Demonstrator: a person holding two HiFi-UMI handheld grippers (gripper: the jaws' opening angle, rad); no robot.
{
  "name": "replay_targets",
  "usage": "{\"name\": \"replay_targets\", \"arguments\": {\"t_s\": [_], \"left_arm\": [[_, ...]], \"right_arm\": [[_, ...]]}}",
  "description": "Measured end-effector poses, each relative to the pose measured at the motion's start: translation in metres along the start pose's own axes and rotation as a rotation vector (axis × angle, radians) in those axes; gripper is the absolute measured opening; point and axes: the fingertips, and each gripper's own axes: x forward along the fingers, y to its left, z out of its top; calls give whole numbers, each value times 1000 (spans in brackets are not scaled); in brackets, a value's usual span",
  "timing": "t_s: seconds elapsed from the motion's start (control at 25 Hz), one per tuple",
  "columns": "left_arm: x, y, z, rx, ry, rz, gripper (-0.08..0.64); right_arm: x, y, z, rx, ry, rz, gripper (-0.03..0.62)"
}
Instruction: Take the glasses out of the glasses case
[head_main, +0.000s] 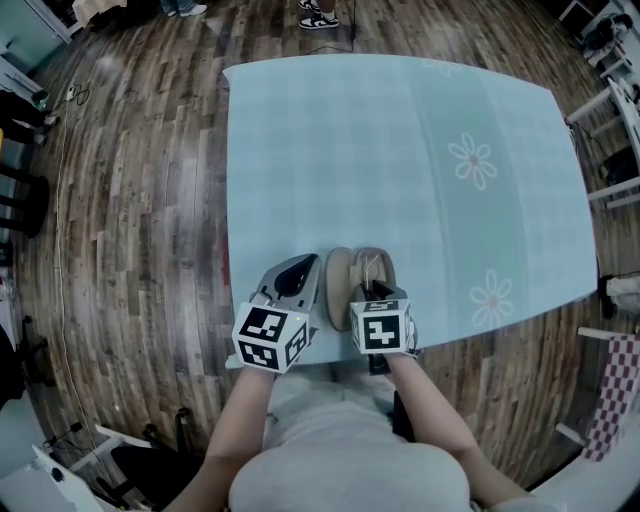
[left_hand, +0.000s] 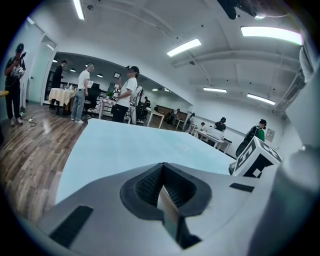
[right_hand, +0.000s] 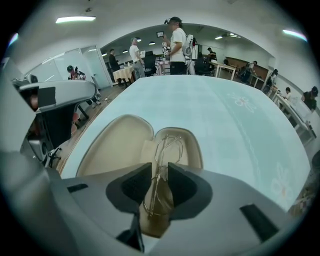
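Observation:
An open beige glasses case (head_main: 338, 272) lies near the table's front edge, both halves facing up (right_hand: 117, 145). Thin wire-framed glasses (right_hand: 168, 148) lie lengthwise in its right half (head_main: 373, 266). My right gripper (head_main: 372, 292) points steeply down over the case's near end. Its jaws (right_hand: 160, 172) are partly open and straddle the middle of the glasses, with the near lens showing in the gap behind the pads. The pads stand close to the wire without visibly pressing on it. My left gripper (head_main: 300, 270) hovers just left of the case, jaws shut (left_hand: 163, 172) and holding nothing.
The table carries a pale blue cloth (head_main: 400, 150) with flower prints (head_main: 472, 160) on its right side. Its front edge runs just below the case. Wooden floor (head_main: 140, 200) surrounds the table. People (right_hand: 176, 45) stand beyond the far end, and more tables (left_hand: 215, 137) stand behind.

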Motion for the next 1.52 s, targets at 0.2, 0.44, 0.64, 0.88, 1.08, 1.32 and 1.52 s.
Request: {"name": "replay_targets", "arguments": {"t_s": [0.2,0.44,0.64,0.88,1.08,1.32,1.52], "left_arm": [[5,4,-3,-3,11,-6,6],[7,1,-8,-5,21,-6,6],[4,0,-11,-4,22,4,6],[-1,-2,-9,0,13,21,6],[-10,-4,-9,7,3,29,6],[-15,-14,-12,20,-10,23,6],[-23,-27,-8,48,-29,9,6]], "right_arm": [[5,-6,-4,27,25,5,101],[7,-4,-5,-82,42,-60,91],[8,-4,-4,-69,52,-94,69],[5,-9,-2,-54,34,-105,37],[-1,-5,-1,-34,17,-89,29],[-12,3,3,-17,-33,-55,26],[-26,4,6,5,-80,-35,26]]}}
